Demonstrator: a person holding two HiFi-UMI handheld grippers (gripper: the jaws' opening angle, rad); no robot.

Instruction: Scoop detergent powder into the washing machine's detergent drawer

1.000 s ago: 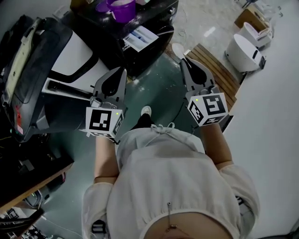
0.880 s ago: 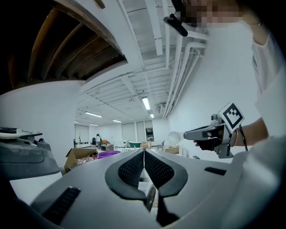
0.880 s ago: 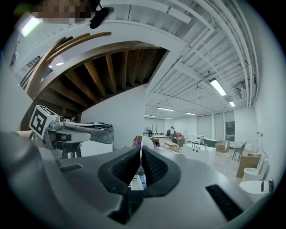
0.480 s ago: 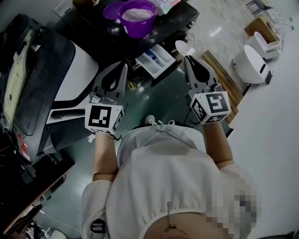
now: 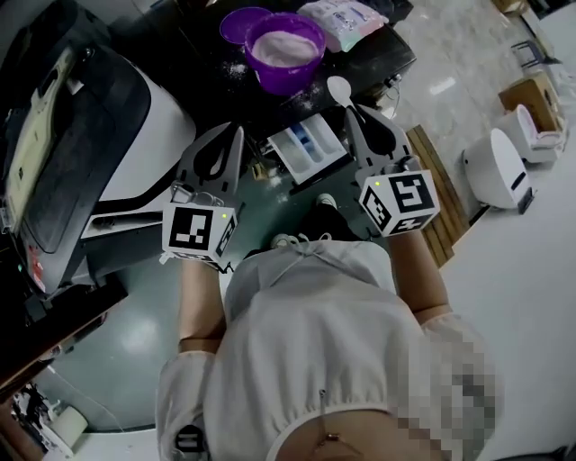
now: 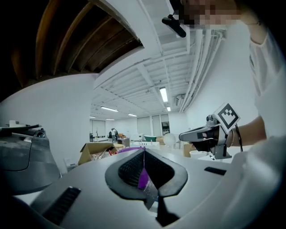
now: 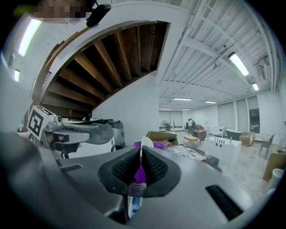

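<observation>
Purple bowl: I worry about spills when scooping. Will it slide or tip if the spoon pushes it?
The purple bowl looks nearly full of powder, so probably heavy enough to stay put. It looks wide for its height, so tipping seems unlikely.

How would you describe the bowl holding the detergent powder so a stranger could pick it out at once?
Find the dark countertop at the top of the head view, beyond the open detergent drawer. On it stands a purple bowl, between a smaller purple dish and a pale pouch. It alone is filled with white powder.
</observation>
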